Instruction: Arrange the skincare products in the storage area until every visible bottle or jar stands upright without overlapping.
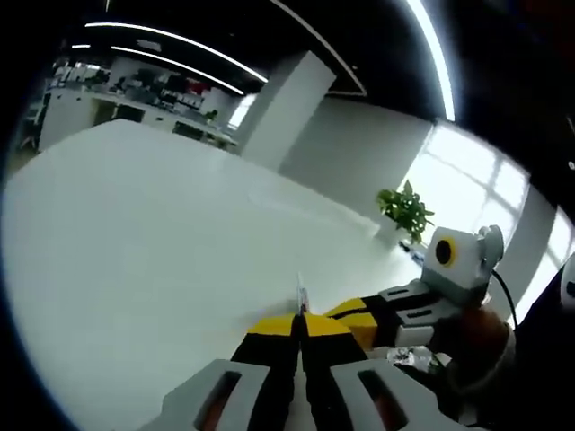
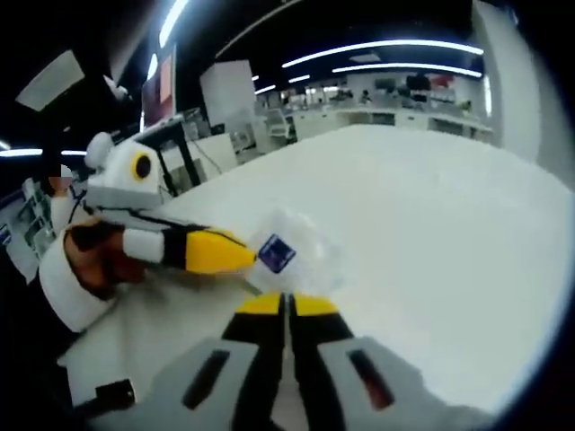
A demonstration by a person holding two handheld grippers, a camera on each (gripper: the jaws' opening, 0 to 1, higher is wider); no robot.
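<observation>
Left gripper (image 1: 300, 325) jaws pressed together on a thin edge of clear plastic wrap (image 1: 302, 294) that sticks up from its yellow tips, over the white counter (image 1: 162, 233). Right gripper (image 2: 287, 307) jaws together, tips at the crumpled clear wrap with a blue label (image 2: 277, 252), which lies on the counter (image 2: 431, 215) just beside the left gripper's tip. Potted plant (image 1: 406, 212) far off. No bottles or jars visible.
</observation>
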